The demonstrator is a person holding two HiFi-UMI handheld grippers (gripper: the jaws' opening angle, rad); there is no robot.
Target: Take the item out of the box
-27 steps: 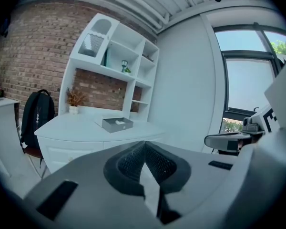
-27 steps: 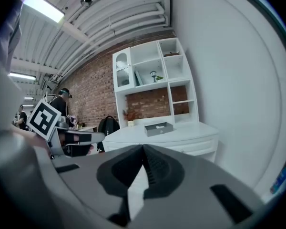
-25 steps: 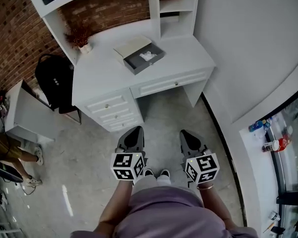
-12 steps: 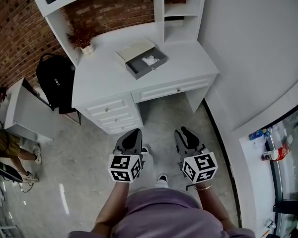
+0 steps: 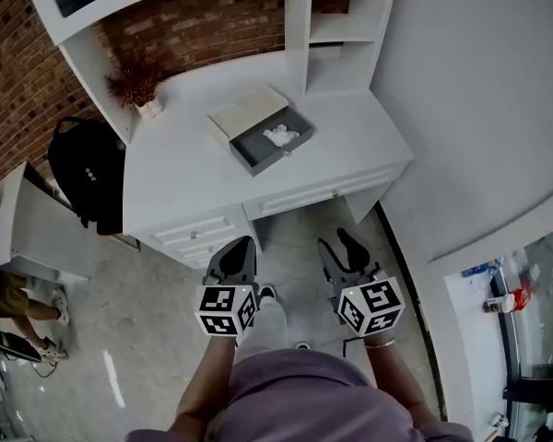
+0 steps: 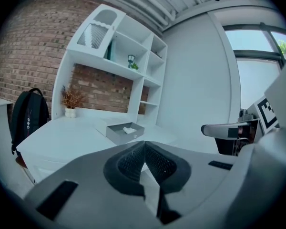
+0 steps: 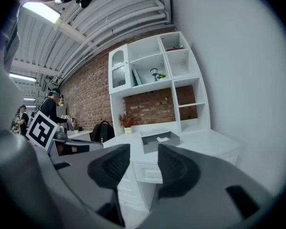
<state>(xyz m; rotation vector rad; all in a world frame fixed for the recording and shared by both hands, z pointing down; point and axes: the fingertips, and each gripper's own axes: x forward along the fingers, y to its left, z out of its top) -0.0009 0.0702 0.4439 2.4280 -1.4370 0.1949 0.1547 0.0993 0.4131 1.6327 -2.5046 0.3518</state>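
Observation:
A grey open box [image 5: 269,145] sits on the white desk [image 5: 175,168], its pale lid [image 5: 247,110] lying behind it. A small white item [image 5: 282,136] lies inside the box. Both grippers are held low in front of the person, well short of the desk and above the floor. My left gripper [image 5: 243,244] is shut with nothing in it; its view shows the box [image 6: 125,131] far ahead. My right gripper [image 5: 334,239] has its jaws opening, with nothing between them, and the box [image 7: 160,141] shows beyond the gap.
A shelf hutch [image 5: 341,26] rises at the desk's back, with a dried plant in a pot [image 5: 136,88] at the left. A black backpack [image 5: 85,173] and a white side table [image 5: 37,228] stand to the left. Drawers [image 5: 198,233] face me. A curved white wall [image 5: 479,136] runs along the right.
The person has stepped toward the desk, so the box looks nearer. The right gripper's jaws have parted from shut. The left gripper stays shut.

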